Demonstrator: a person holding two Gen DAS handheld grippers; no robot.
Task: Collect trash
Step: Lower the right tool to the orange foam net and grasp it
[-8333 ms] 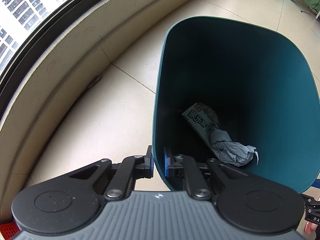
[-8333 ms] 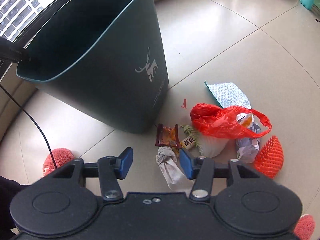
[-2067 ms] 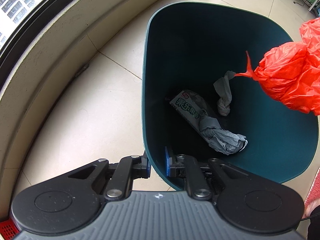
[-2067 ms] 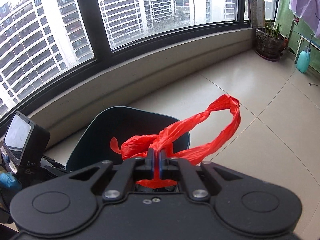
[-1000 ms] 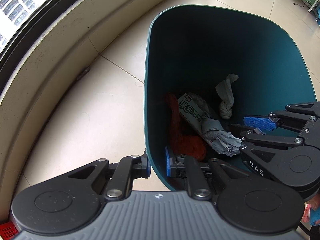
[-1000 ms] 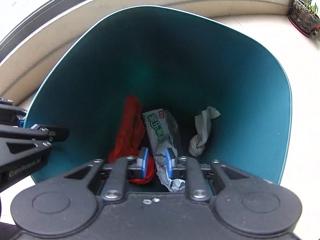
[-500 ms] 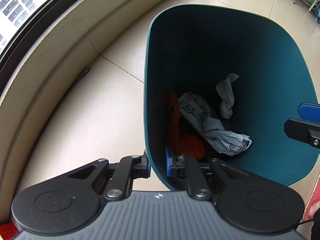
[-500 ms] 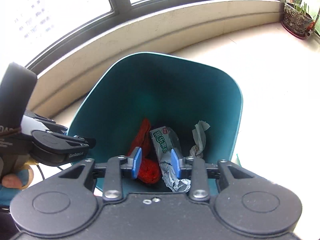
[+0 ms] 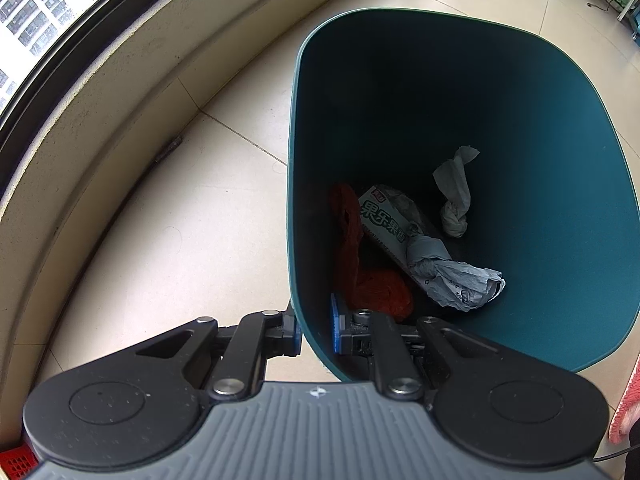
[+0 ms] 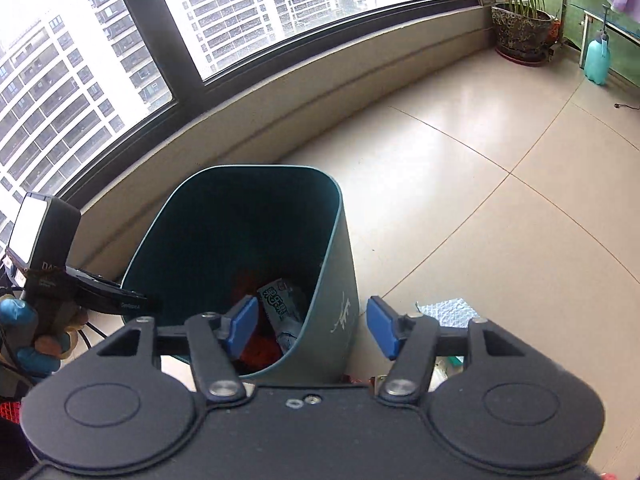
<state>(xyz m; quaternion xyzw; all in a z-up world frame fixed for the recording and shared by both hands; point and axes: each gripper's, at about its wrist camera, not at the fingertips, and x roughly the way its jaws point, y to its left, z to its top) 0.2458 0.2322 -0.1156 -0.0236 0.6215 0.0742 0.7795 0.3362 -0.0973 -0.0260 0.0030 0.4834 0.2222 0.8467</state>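
A dark teal trash bin (image 9: 560,168) (image 10: 340,280) stands on the tiled floor. My left gripper (image 9: 315,326) is shut on its near rim, one pad outside and one inside. On the bin's bottom lie a red plastic bag (image 9: 360,264) (image 10: 260,348), a printed snack wrapper (image 9: 384,220) (image 10: 280,300), crumpled grey paper (image 9: 452,276) and a twisted white tissue (image 9: 456,196). My right gripper (image 10: 314,326) hovers above the bin's right wall, its jaws opening, with nothing held between them. A gloved hand (image 10: 24,336) holds the left gripper at the bin's left.
A curved low wall (image 10: 320,92) under big windows runs behind the bin. A blue-white paper towel (image 10: 448,312) lies on the floor right of the bin. A potted plant (image 10: 524,28) and a teal spray bottle (image 10: 598,60) stand far right. A pink slipper edge (image 9: 626,412) shows at right.
My right gripper has pulled up and back out of the bin, and its jaws have spread wider. It has left the left wrist view. The left gripper and bin have stayed still.
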